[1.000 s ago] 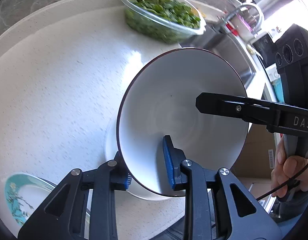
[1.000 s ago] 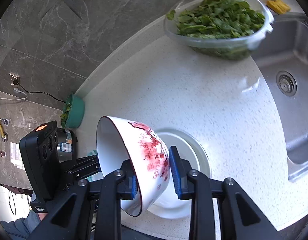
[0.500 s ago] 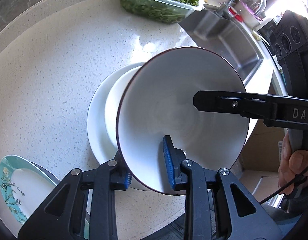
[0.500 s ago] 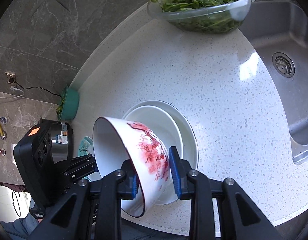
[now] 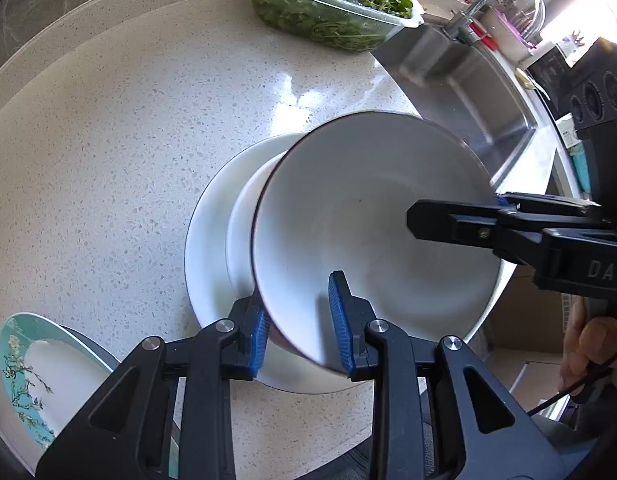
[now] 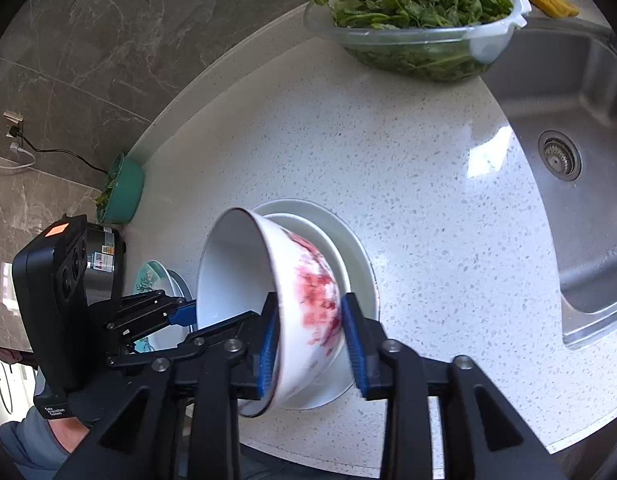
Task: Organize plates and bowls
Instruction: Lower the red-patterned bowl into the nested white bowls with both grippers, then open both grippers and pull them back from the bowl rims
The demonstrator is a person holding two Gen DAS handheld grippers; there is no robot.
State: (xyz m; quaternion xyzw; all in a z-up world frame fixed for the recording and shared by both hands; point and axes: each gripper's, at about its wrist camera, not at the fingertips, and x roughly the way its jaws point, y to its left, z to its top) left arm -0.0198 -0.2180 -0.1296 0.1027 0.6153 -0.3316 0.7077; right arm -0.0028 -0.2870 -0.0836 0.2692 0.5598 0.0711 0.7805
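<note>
Bowl, white inside with red blossoms outside, hangs tilted in mid-frame of the left wrist view, just over a shallow white dish nested on a white plate on the speckled counter.

At lower left of that view a teal-rimmed plate sits apart. At bottom centre, the left gripper straddles the bowl's near rim, one blue pad inside and one outside; a gap shows at the inner pad, so it seems barely to pinch. At right, the right gripper reaches over the far rim; in its own view the wall stands between its pads, and its jaws are opening, the outer pad already clear of the wall.

To finish well, I judge the bowl's foot should settle level into the dish before either gripper lets go fully; a tilted release could let it roll or clatter. Centre it over the stack, then draw both grippers straight off the rim.

At upper right, a clear tub of greens and the sink are well apart.
</note>
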